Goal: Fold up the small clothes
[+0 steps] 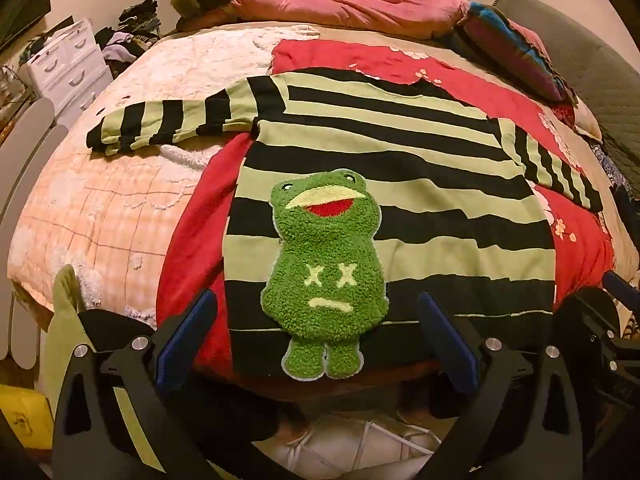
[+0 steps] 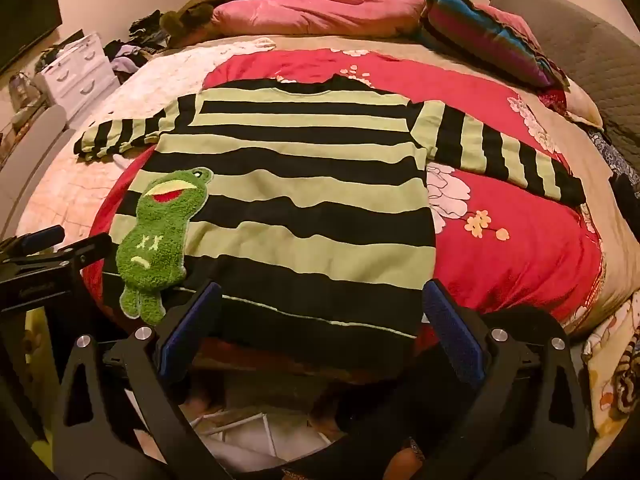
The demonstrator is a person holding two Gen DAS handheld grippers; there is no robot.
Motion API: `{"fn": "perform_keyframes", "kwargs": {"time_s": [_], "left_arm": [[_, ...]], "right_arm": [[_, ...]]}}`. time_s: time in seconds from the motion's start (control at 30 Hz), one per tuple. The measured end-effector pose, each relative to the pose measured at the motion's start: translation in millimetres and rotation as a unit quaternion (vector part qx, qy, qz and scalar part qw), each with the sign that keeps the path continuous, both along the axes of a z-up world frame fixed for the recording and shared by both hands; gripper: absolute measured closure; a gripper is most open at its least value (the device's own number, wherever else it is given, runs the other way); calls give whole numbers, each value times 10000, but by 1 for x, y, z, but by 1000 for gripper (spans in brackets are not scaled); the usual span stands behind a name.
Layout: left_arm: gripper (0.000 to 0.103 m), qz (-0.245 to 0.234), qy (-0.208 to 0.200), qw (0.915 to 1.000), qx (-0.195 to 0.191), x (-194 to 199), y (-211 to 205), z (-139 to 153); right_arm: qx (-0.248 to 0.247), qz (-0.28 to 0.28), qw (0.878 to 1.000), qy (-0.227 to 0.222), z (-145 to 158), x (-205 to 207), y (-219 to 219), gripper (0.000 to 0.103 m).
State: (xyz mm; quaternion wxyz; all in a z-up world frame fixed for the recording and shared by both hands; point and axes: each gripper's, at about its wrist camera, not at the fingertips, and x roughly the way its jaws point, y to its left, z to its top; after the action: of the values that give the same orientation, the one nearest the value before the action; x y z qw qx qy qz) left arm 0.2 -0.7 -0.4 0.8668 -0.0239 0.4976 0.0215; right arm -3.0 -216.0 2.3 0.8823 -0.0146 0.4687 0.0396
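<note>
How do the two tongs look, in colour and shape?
Both look alike. The left tongs and right tongs have black angular frames with triangular cut-outs and round silver bolts. Each finger carries a flat, dark blue pad. No cables or sleeves are visible.

Bed with red floral blanket (image 2: 520,264); pink duvet (image 2: 320,12) at far edge; white drawer unit (image 2: 78,70) far left.

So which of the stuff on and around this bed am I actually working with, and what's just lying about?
Job: striped sweater with frog patch; left gripper and right gripper, both open.

Lying about: red floral blanket, pink duvet, white drawer unit, clothes pile.
</note>
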Motion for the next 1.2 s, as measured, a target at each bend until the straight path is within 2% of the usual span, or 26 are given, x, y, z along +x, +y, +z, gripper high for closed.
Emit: {"fn": "perform_keyframes", "kwargs": {"time_s": [1.2], "left_arm": [[4, -7, -97, 9998, 150, 2, -1, 0]], "right_arm": [[5, 56, 10000, 44, -3, 2, 2, 9]]}}
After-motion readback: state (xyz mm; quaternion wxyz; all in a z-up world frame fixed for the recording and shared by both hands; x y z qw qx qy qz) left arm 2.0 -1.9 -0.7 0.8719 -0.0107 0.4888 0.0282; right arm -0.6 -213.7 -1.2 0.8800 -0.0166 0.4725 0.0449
